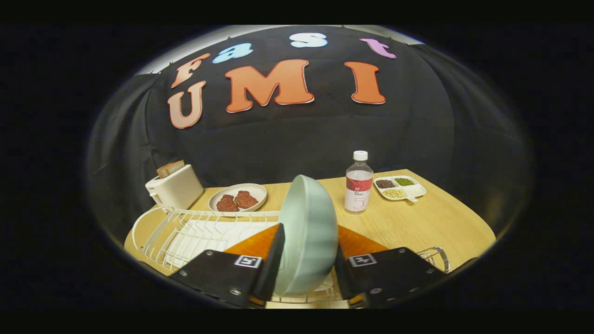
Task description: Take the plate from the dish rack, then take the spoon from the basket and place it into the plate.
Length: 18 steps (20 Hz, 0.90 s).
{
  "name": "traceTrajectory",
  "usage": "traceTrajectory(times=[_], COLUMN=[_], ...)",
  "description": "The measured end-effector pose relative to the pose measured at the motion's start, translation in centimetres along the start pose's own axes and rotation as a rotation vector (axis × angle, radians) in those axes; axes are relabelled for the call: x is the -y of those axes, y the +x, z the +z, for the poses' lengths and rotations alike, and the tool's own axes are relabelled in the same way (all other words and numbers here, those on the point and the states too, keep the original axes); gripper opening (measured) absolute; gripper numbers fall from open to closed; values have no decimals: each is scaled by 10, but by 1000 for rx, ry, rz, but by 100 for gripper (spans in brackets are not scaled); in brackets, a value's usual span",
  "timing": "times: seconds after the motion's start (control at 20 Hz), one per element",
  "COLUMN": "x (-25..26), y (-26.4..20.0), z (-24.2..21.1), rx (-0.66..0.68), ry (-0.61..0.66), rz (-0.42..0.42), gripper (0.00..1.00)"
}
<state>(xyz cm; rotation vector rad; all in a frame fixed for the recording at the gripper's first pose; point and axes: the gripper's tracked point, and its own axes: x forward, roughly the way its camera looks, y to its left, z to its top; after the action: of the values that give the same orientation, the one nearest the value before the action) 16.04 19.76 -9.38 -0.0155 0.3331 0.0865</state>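
I have the claw point(304, 271) closed on the plate point(308, 232), one finger on each face, near its lower edge. It stands on edge between the fingers, over the rack point(185, 232) on the surface point(417, 218). I judge it stiff, glazed and slippery, breakable if dropped, and top-heavy held this low, so I'd keep the squeeze firm and move slowly. I can't make out the spoon.
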Motion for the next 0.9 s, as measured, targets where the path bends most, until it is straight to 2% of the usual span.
traceTrajectory(times=[0.05, 0.1, 0.2, 0.35, 0.55, 0.75, 0.9], x=[2, 3, 4, 5, -2, 3, 5], y=[1, 1, -2, -7, -14, -18, -28], z=[1, 0, 1, 17, 29, 37, 43], rx=[-6, -15, -26, 14, 38, 55, 67], ry=[9, 13, -3, -66, -138, -161, -135], rz=[-22, -45, -97, -163, -202, -244, -244], gripper=[45, 38, 33, 29, 27, 27, 27])
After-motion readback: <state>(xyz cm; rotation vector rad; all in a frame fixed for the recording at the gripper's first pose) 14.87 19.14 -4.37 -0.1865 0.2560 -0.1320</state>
